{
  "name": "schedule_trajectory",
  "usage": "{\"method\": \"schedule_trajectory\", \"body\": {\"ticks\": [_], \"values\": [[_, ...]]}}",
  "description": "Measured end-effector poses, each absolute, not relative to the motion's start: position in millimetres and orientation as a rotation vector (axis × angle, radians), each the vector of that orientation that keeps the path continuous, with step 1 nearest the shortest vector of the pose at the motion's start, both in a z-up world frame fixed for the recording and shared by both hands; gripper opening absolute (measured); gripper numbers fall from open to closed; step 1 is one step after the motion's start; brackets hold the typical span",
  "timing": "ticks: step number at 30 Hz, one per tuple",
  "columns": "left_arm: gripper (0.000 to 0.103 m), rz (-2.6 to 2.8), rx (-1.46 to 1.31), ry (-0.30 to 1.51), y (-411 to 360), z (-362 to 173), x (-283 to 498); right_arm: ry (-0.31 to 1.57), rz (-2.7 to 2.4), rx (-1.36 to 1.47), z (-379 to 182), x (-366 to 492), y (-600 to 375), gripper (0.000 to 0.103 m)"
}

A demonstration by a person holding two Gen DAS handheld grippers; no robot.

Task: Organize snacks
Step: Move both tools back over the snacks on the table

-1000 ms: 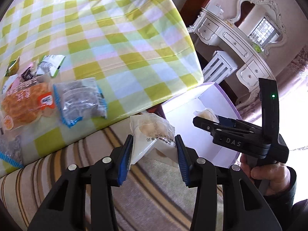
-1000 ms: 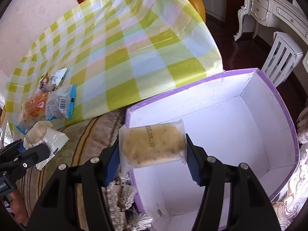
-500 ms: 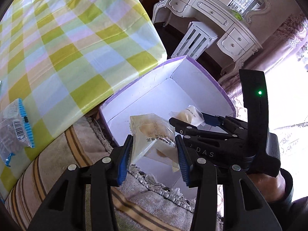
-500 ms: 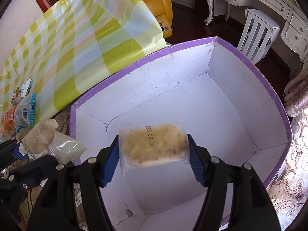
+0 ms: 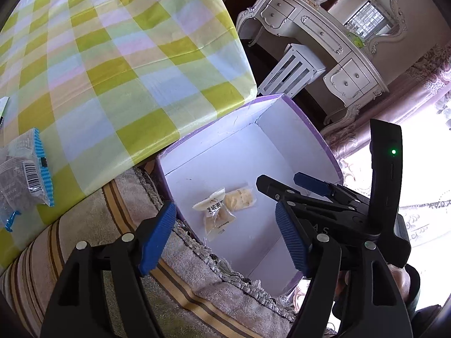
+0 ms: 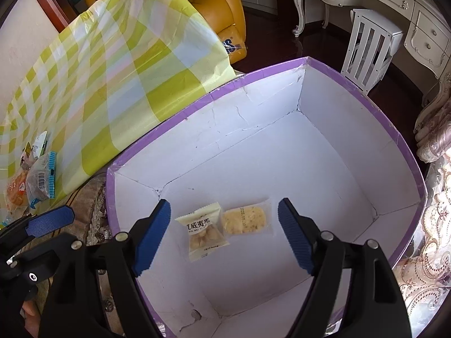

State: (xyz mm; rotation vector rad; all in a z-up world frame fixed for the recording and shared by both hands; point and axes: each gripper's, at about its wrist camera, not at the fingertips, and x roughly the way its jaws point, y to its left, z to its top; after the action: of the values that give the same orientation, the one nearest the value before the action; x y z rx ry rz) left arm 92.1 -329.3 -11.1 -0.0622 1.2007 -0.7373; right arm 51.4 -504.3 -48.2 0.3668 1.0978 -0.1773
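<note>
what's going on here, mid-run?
Snack sorting into the purple-rimmed box. Both the left gripper and the right gripper hang open and empty above it. Two wrapped snacks, a printed white packet and a clear-wrapped biscuit, lie side by side on the box floor. More snack packets wait on the checked tablecloth.

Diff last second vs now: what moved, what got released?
Both grippers swung from the table edge over the box and opened: left gripper dropped the white packet, right gripper the clear cracker packet. Both lie side by side on the box floor. Snacks on the tablecloth unchanged.
</note>
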Motion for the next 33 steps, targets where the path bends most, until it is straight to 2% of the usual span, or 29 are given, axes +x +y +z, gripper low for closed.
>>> {"method": "schedule_trajectory", "body": {"ticks": [6, 12, 21, 28, 33], "values": [[0.076, -0.699, -0.100, 1.119, -312.2, 2.9, 89.6, 1.074, -0.151, 0.366, -33.3, 55.6, -491.6, 0.079], [0.087, -0.647, -0.117, 0.992, -279.8, 27.0, 82.7, 0.982, -0.128, 0.247, -8.5, 58.0, -463.8, 0.084], [0.087, -0.438, -0.177, 0.888, -198.7, 45.3, 70.5, 0.946, 0.033, 0.062, 16.6, 65.2, -410.6, 0.084], [0.087, -0.265, -0.249, 0.789, -129.4, 54.2, 46.4, 0.943, 0.173, 0.060, 29.2, 68.9, -370.5, 0.084], [0.086, -0.141, -0.329, 0.771, -77.3, 50.2, 32.2, 0.926, 0.241, -0.080, 29.8, 69.7, -324.0, 0.084]]}}
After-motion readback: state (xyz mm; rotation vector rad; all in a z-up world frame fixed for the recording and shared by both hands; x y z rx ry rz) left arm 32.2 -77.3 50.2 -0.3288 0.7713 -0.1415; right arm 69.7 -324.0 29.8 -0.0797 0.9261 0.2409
